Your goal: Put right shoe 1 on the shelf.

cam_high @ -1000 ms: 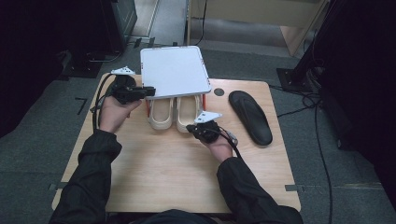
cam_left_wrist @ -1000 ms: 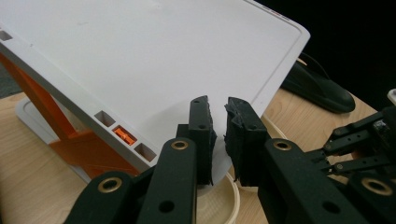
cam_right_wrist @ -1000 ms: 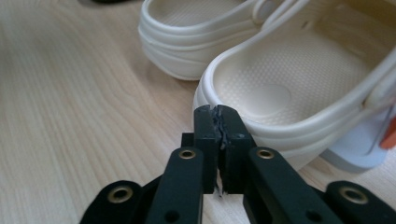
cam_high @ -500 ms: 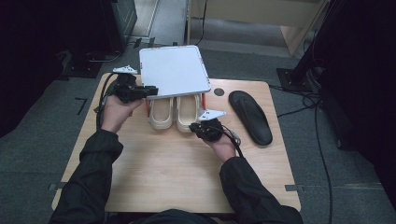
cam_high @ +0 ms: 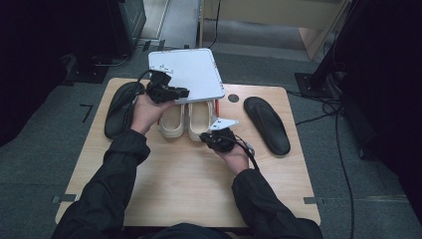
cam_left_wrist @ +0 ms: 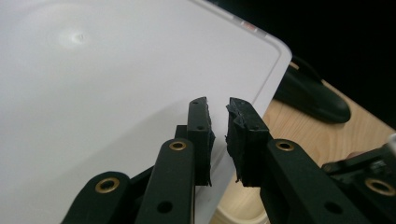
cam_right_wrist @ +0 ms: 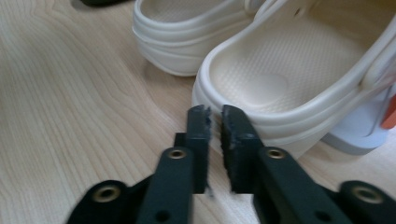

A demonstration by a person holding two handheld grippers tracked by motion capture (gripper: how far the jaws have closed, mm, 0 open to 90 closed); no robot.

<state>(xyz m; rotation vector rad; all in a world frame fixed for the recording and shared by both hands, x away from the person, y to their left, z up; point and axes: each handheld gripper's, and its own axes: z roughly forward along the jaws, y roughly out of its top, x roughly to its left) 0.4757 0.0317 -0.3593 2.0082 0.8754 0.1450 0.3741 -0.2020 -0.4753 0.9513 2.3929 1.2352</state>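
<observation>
Two cream clogs (cam_high: 185, 121) stand side by side in the middle of the table, their toes hidden under a white lid (cam_high: 188, 73). My left gripper (cam_high: 175, 93) hovers at the lid's near left edge. In the left gripper view its jaws (cam_left_wrist: 217, 122) have just been closing to a narrow slit, with nothing between them and the lid (cam_left_wrist: 102, 93) behind. My right gripper (cam_high: 208, 137) sits low at the right clog's heel. Its jaws (cam_right_wrist: 214, 122) have just been opening and hold nothing, just short of that heel (cam_right_wrist: 280, 116).
One black insole (cam_high: 118, 108) lies at the table's left edge and another (cam_high: 266, 124) at the right. Orange tabs (cam_high: 217, 106) show beside the clogs, under the lid. A small dark hole (cam_high: 234, 98) marks the tabletop. Bare wood stretches toward the near edge.
My left hand has moved right along the lid's near edge, and the left insole now shows. The right hand has stayed at the clog's heel.
</observation>
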